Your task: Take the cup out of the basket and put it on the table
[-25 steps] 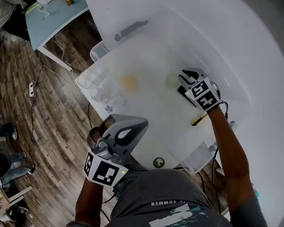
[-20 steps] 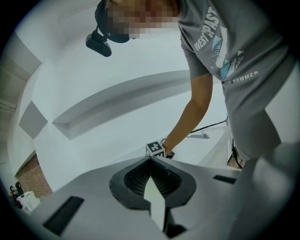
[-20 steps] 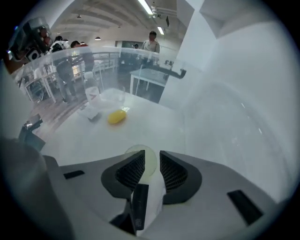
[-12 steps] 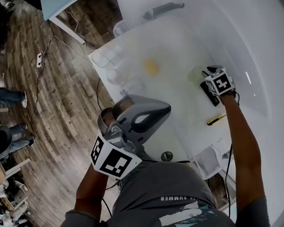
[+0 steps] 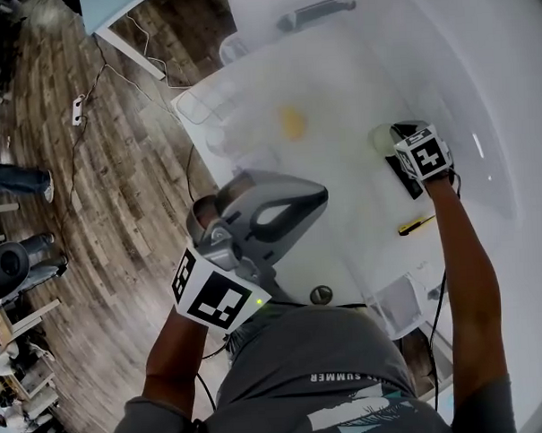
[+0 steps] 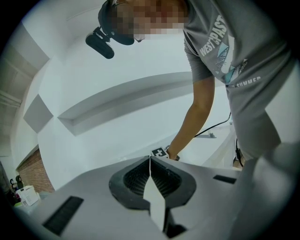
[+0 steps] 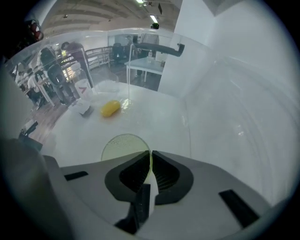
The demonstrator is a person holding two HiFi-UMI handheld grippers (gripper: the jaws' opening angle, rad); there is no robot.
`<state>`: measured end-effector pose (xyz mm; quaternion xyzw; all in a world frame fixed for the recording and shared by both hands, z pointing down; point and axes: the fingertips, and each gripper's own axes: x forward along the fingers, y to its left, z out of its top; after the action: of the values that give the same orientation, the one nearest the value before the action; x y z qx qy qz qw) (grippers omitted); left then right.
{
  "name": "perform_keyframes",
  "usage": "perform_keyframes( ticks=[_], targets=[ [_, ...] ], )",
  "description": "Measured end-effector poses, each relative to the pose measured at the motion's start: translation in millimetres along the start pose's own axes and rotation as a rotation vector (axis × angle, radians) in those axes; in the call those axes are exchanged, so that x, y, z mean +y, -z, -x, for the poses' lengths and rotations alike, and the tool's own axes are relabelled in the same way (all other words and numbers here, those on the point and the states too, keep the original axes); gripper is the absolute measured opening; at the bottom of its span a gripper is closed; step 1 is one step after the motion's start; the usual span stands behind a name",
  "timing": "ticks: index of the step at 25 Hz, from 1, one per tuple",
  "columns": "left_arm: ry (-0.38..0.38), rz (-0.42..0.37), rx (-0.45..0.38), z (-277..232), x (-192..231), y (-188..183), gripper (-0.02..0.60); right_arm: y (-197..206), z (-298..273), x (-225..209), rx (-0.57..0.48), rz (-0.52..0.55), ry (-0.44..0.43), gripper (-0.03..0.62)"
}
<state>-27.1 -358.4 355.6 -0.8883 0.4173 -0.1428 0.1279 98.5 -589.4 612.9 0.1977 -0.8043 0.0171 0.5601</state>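
Observation:
A pale green translucent cup (image 5: pixel 381 139) (image 7: pixel 123 146) stands on the floor of a clear plastic basket (image 7: pixel 197 103) on the white table. My right gripper (image 5: pixel 395 143) (image 7: pixel 150 161) points steeply down at the cup's near rim. Its jaws have just been closing, and the thin cup wall now sits pinched between the pads. My left gripper (image 5: pixel 321 201) (image 6: pixel 150 168) hovers by the table's near edge, shut with nothing in it. In the left gripper view, the ribbed pads meet along one line.
A yellow rounded object (image 5: pixel 291 123) (image 7: pixel 110 108) lies in the basket left of the cup. A yellow and black tool (image 5: pixel 415 224) lies near my right forearm. A dark handle (image 5: pixel 316 13) sits at the far side. Wooden floor (image 5: pixel 91 201) with cables runs along the left.
My right gripper has dropped down into the basket onto the cup's rim. The left gripper has drifted slightly toward the table. Over the last half second both barely moved.

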Motion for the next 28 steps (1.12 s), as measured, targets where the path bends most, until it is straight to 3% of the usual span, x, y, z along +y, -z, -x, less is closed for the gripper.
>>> perform_keyframes(
  ticks=[14,22,28],
  targets=[
    [-0.038,-0.037,0.016,24.4,-26.8,-16.6,0.011,-68.4,153.8,38.0,-0.351,0.116,0.130,0.029],
    [-0.065,-0.056,0.031,45.7,-50.1,-28.6,0.011,-93.4,246.5,91.8,-0.532,0.186,0.162,0.029],
    [-0.103,-0.066,0.057,63.7,-63.2,-28.7,0.011,-106.5,286.0,136.4,-0.630,0.236,0.155,0.029]
  ],
)
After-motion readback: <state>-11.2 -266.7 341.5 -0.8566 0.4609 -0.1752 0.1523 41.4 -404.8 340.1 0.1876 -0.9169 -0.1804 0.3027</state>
